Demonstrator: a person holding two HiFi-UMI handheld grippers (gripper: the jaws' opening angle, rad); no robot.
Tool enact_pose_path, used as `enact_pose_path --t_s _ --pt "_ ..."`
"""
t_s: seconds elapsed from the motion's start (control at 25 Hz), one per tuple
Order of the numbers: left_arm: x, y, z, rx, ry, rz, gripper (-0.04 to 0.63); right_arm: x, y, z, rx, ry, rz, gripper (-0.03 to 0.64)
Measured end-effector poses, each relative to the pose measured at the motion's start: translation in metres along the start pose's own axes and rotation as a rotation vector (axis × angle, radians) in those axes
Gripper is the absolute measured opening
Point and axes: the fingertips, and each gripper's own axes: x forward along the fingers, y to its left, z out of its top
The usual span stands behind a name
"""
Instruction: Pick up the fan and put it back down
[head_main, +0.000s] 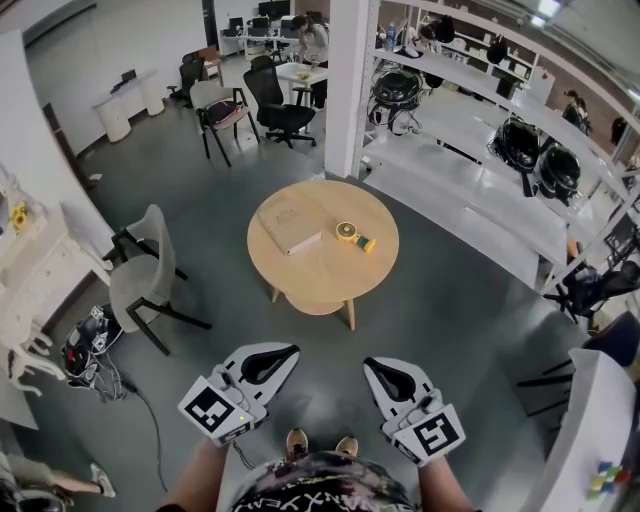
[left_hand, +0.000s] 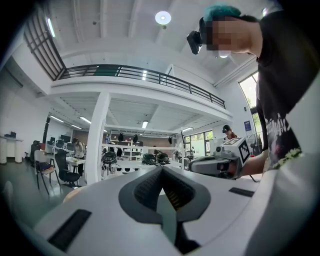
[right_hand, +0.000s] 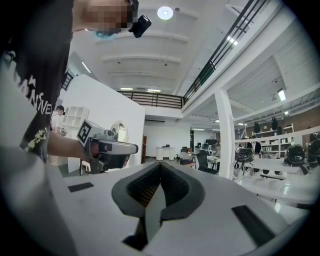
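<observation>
Grey floor all round in a big open workroom, and on the round wooden table (head_main: 322, 275) at its middle sits the fan (head_main: 352, 235), a small yellow-and-green piece a little right of the tabletop's centre in the head view. Just to its left on the same top, apart from it, lies a flat tan book or board (head_main: 289, 229); which of the two, I cannot tell. Well short of the table, on its near side, the person holds both tools low and side by side, noses aimed toward the table. The left gripper (head_main: 272, 358) has its jaws pressed together, dark ribbed pads meeting with nothing between them. The right gripper (head_main: 386, 374) is the same story: jaws closed tight and empty. Between the two, nearer than the table, the toes of the person's shoes (head_main: 320, 442) peek out. Left of the table stands a grey chair (head_main: 140, 282), well apart from it. On the table's far side rises a white pillar (head_main: 348, 85), with a black office chair (head_main: 276, 106) beyond and to the left. Right of the table run white shelves (head_main: 470, 120) carrying dark helmets (head_main: 518, 143).
</observation>
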Motion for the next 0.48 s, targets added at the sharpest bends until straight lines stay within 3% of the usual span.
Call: enact_pose_path --t_s 0.48 --pt "0.0044 0.0005 -0.0024 -0.005 0.000 0.002 0.012 -0.0002 -0.0013 0.0003 0.004 -0.008 0.016 0.058"
